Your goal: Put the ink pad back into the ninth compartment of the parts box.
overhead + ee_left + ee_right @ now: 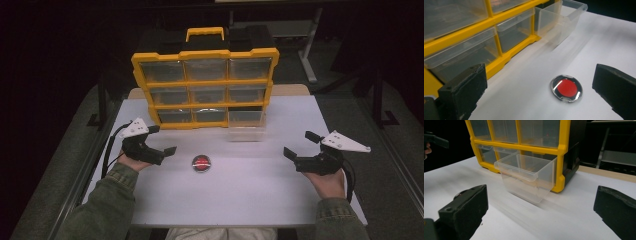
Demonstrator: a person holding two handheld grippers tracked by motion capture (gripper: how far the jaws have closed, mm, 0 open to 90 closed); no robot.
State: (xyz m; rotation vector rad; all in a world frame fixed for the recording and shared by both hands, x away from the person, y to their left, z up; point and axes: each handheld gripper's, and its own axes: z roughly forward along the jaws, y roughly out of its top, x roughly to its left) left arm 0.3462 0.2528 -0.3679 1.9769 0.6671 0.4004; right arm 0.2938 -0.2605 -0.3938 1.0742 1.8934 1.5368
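Both tongs, left [167,140] and right [298,144], are held wide apart with nothing gripped, and the red disc [201,163] on the near desk [250,195], well short of the pulled-out drawer [246,133], could probably get skidded away if it's pinched off-centre.

1. No text, brand, number or sign can be read anywhere.
2. The round red disc [566,88] near the lower middle of the frame carries a faint mark in the high view, too small to read.
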